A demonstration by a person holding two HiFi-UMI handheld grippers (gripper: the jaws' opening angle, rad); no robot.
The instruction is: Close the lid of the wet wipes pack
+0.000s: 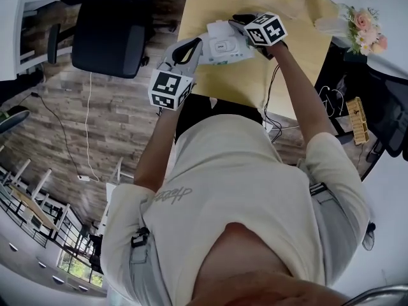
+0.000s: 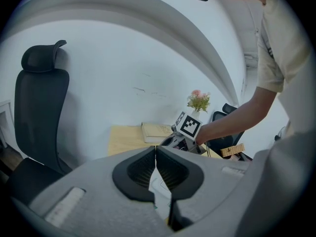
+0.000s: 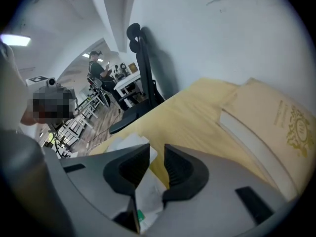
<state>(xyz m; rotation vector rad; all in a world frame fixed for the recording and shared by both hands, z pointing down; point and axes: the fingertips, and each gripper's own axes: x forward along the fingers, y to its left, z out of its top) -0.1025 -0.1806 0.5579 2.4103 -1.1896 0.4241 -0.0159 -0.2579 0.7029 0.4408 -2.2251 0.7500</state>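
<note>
**Inspector:** Location of the item?

**Assessor:** The white soft-plastic wet wipes pack (image 1: 224, 48) lies face up on the pale wooden desk (image 1: 220, 85). It sits close to the desk's near edge, between the two grippers.

**Inspector:** Orientation?

**Assessor:** Its long axis runs across the head view, from the left gripper (image 1: 195, 46) toward the right gripper (image 1: 242, 23), roughly along the desk's near edge. A white flap (image 1: 218, 27) stands up on the pack's far side. I take it to be the lid, raised and not yet shut, though the detail is small.

**Inspector:** Jaws?

**Assessor:** The left jaws are drawn together with the tips meeting, and they lie at the pack's left end. The pack shows through the slit behind the tips, and I see nothing clamped. The right jaws are narrowly apart with bare desk visible between the tips. They hold nothing and sit over the pack's right end, beside the flap.

**Inspector:** Step in hand?

**Assessor:** In my judgement, this is the approach to closing. The left gripper is placed to steady the pack and the right gripper to push.

**Inspector:** Next move?

**Assessor:** The flap should be folded down over the opening and pressed until it seats. The pack is soft and near the edge, so the pressure should go straight down while the left end is kept from sliding.
</note>
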